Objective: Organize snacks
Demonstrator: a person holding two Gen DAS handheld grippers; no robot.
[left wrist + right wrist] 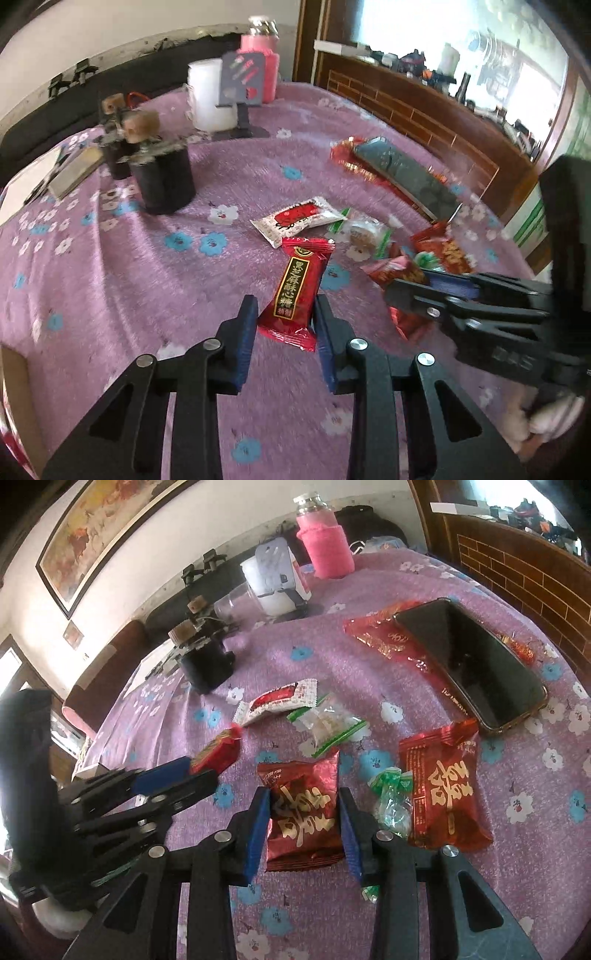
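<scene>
Two grippers work over the purple floral tablecloth (129, 266). Between our left gripper (286, 314) fingers lies the long red candy bar wrapper (297, 291); its lower half sits inside the gap, the right pad touching its edge, the left pad just apart, so the jaws stand partly open and not clamped. Our right gripper (304, 808) straddles a dark red foil snack packet (303, 812) with gold lettering; both blue pads lie against its sides, but we cannot tell whether they press or lift it. Just right of it lie a green twist-wrapped candy (391, 797) and a second red foil packet (443, 790). Beyond lie a white-and-red sachet (280, 701) and a clear green-edged biscuit packet (327, 723), touching each other. A phone (469, 664) rests on a flat red bag (384, 635). Containers: a black cylindrical holder (162, 181) with corked items on top, a white cup (210, 96), and a pink-sleeved bottle (325, 542); their contents are not discernible.
</scene>
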